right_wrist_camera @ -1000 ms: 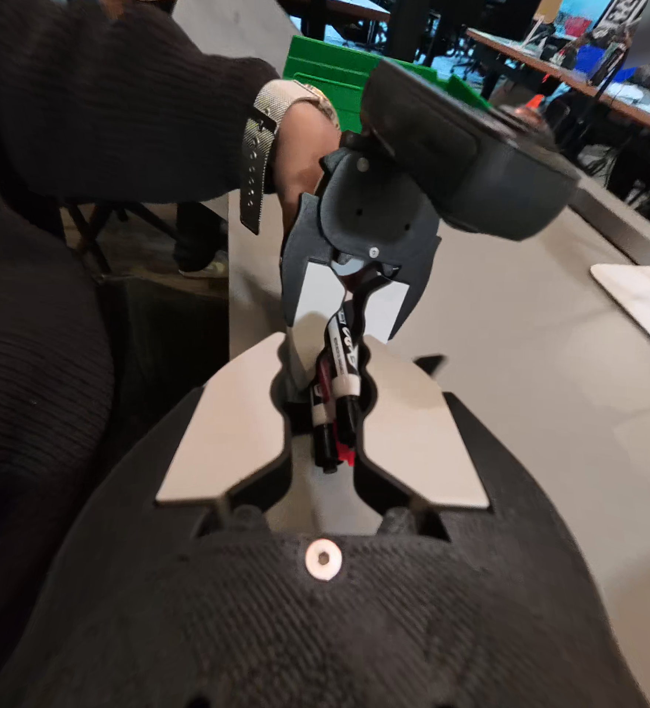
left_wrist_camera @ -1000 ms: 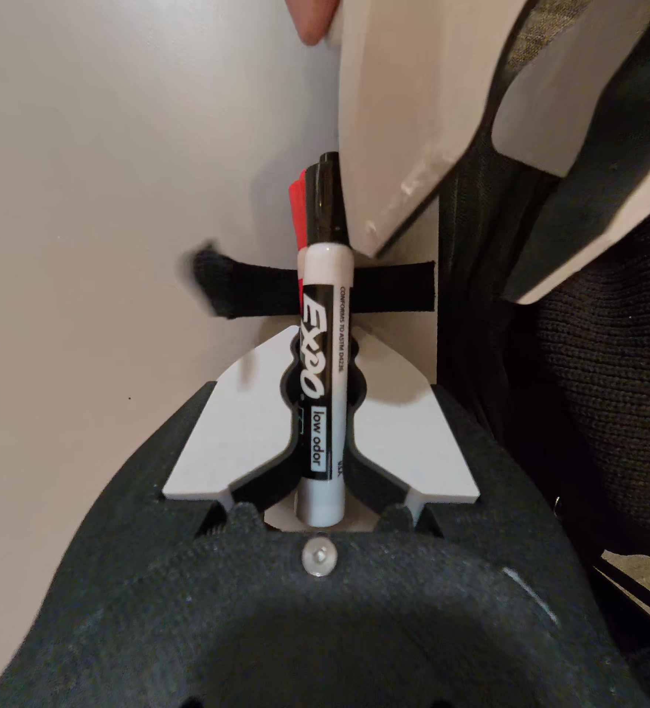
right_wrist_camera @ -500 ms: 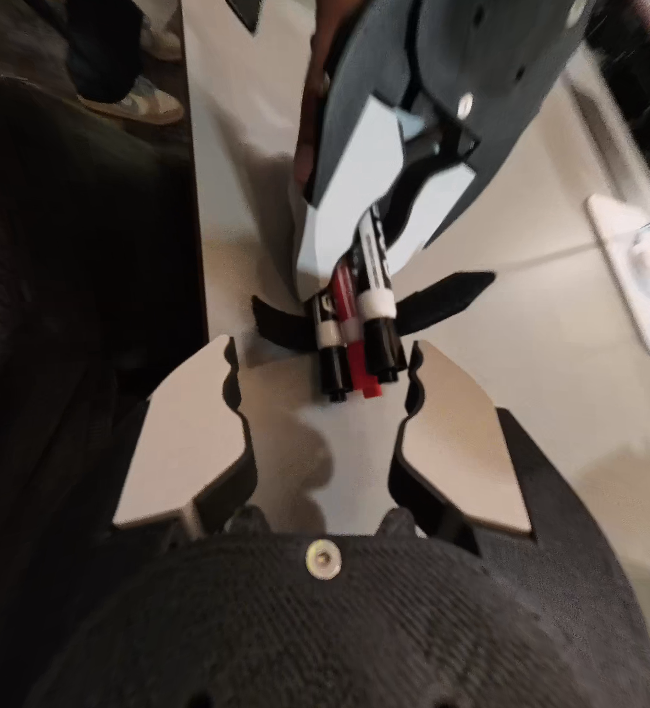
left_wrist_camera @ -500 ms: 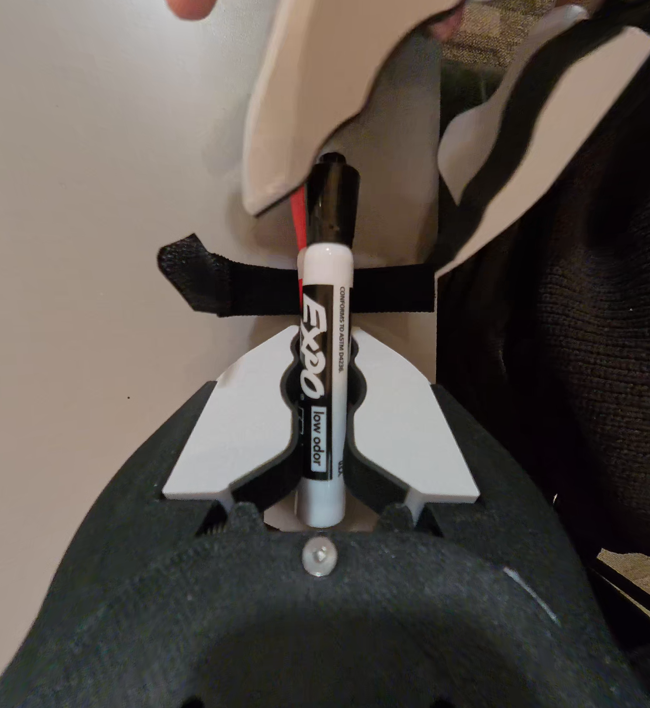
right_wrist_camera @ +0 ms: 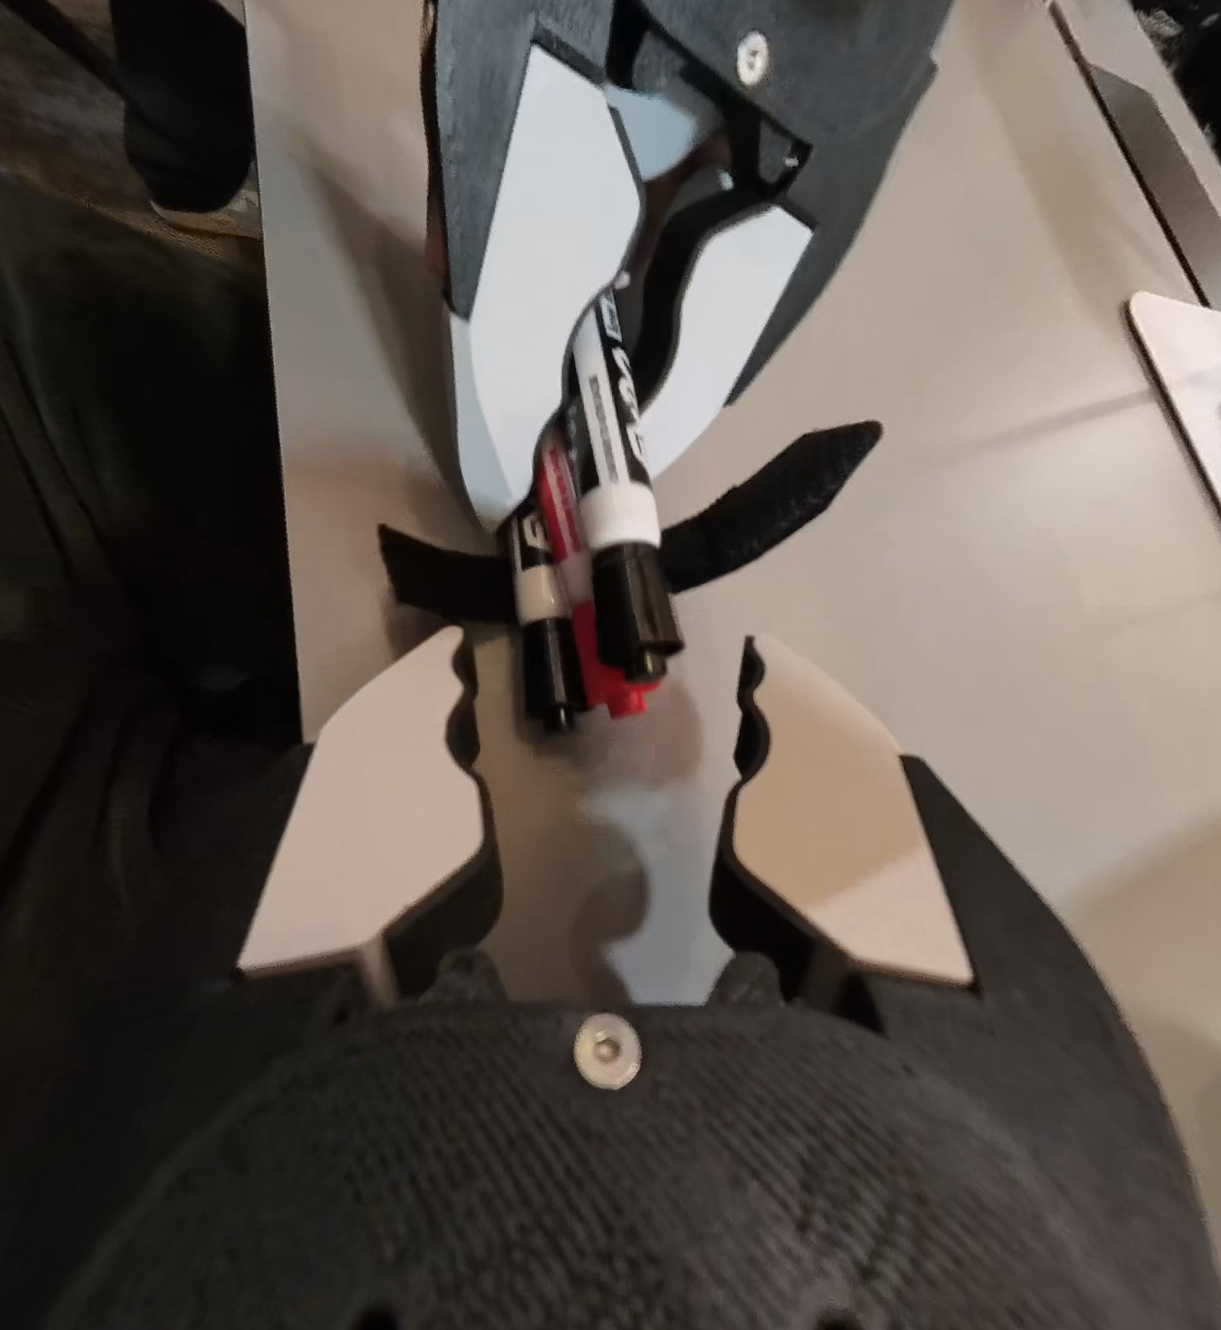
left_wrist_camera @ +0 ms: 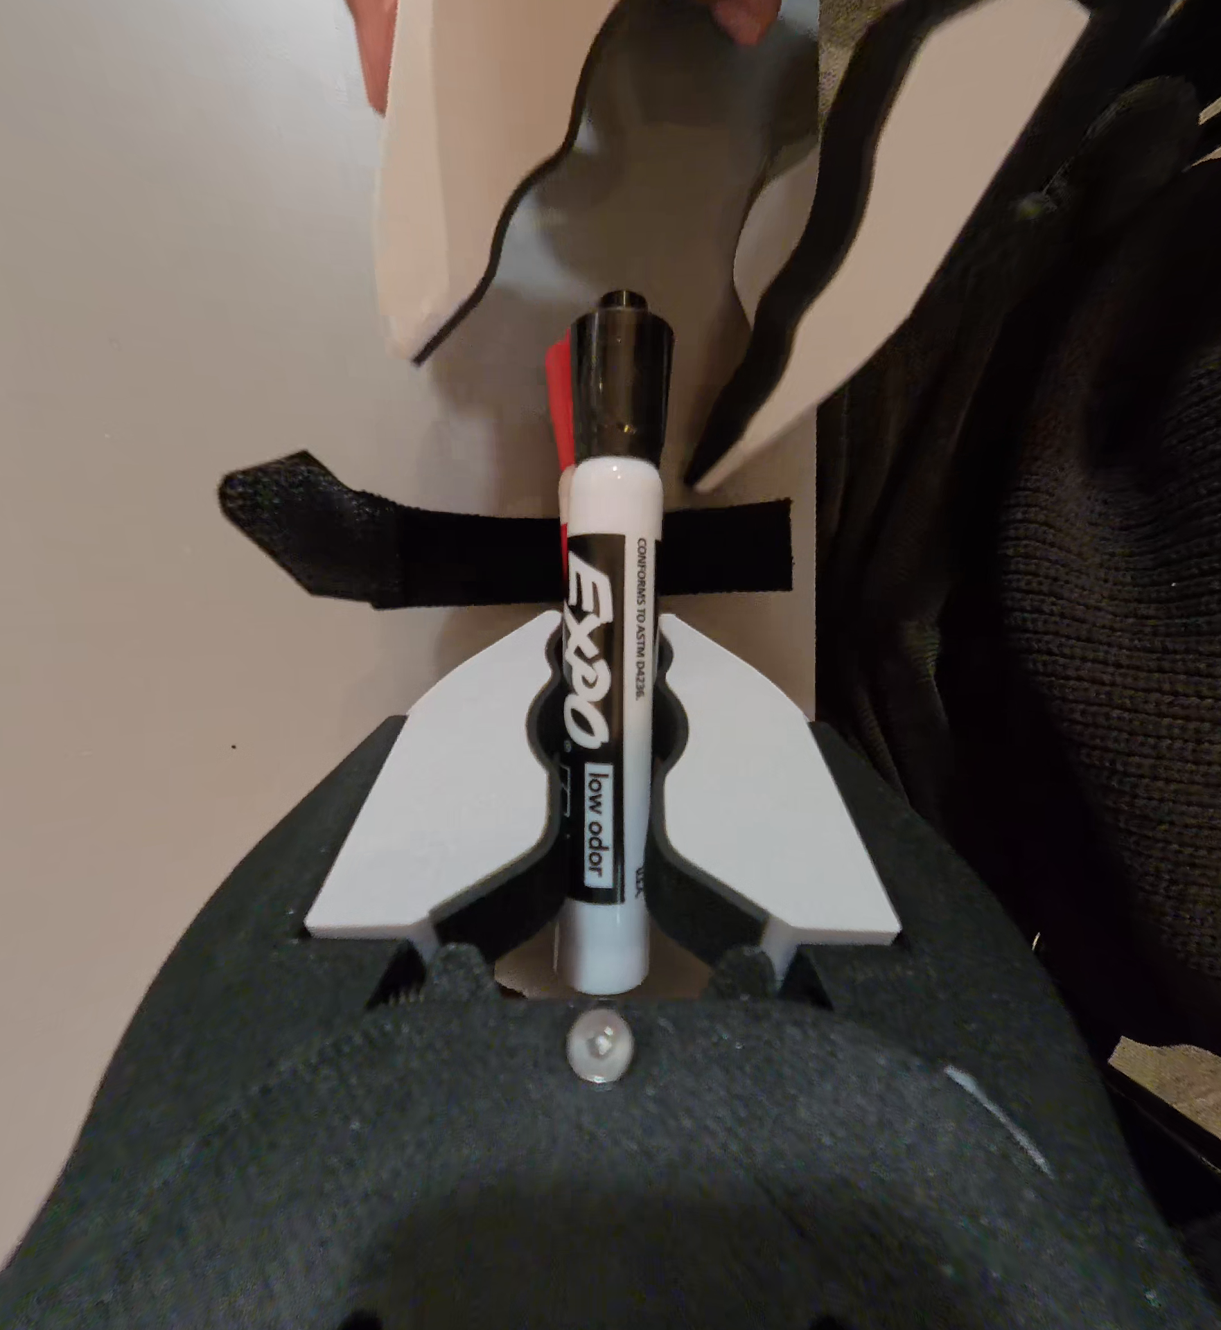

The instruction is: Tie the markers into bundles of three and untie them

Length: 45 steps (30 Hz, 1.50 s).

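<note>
My left gripper point(left_wrist_camera: 606, 633) is shut on three markers point(left_wrist_camera: 611, 648), two black-capped and one red, stacked so that the top black one hides most of the others. They lie across a black strap point(left_wrist_camera: 391, 554) flat on the table. In the right wrist view the markers point(right_wrist_camera: 593, 568) stick out of the left gripper point(right_wrist_camera: 593, 432), over the strap point(right_wrist_camera: 759, 504), whose right end curls up. My right gripper point(right_wrist_camera: 604, 640) is open and empty, its fingertips just short of the marker caps. It also shows in the left wrist view point(left_wrist_camera: 571, 302), open above the caps.
The light grey table point(left_wrist_camera: 125, 360) ends in an edge point(right_wrist_camera: 276, 468) close to the strap, with a person's dark sweater point(left_wrist_camera: 1097, 648) beyond it. A white tray point(right_wrist_camera: 1212, 403) lies at the right of the table. About 4 cm separates my left fingertips from my right.
My right gripper has let go of the marker caps, opened wide and drawn back from them. The left gripper keeps its hold on the markers over the strap.
</note>
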Motion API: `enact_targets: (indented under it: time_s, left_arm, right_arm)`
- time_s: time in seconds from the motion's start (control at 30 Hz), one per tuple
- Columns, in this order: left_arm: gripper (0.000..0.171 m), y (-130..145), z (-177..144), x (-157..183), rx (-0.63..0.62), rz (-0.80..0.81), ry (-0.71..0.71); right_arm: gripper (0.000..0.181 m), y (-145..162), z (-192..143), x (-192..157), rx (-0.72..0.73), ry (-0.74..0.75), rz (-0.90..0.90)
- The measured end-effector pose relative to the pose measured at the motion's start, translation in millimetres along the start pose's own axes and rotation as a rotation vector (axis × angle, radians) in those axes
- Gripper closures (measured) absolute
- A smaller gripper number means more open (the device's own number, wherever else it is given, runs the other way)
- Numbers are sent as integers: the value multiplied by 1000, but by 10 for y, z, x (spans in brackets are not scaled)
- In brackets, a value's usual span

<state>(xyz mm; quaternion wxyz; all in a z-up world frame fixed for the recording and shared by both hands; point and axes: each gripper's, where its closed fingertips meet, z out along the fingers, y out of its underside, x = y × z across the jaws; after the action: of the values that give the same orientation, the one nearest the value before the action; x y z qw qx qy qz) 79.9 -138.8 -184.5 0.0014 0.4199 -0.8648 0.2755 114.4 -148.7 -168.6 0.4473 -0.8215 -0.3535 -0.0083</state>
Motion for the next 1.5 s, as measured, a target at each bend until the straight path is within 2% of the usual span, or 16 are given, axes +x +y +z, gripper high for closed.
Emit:
enact_targets:
  time_s: [0.1,0.23,0.53,0.73,0.93,1.0,1.23,1.4,1.5]
  left_arm:
    - [150,-3,-3,2,21,-11,22]
    - [150,-7,-6,5,44,-21,44]
    - [150,-36,-21,-148,79,-37,-33]
    - [142,-33,-36,-211,82,-31,-86]
    - [123,5,-85,-426,77,-28,-245]
    - [110,28,-101,-486,75,-33,-282]
    - [101,142,-165,-528,49,-47,-294]
    - [102,325,-288,-591,41,-82,-302]
    - [101,374,-339,-639,73,-117,-299]
  right_arm:
    - [121,17,-109,46,34,17,35]
    - [136,-132,-176,125,124,66,43]
    - [159,-36,-63,194,44,135,27]
    - [159,21,-58,273,10,174,70]
    - [159,172,-80,439,-57,248,137]
    - [156,221,-84,475,-81,263,156]
    - [152,270,-116,552,-94,299,200]
    - [152,284,-237,732,-17,318,426]
    - [152,293,-291,796,20,322,498]
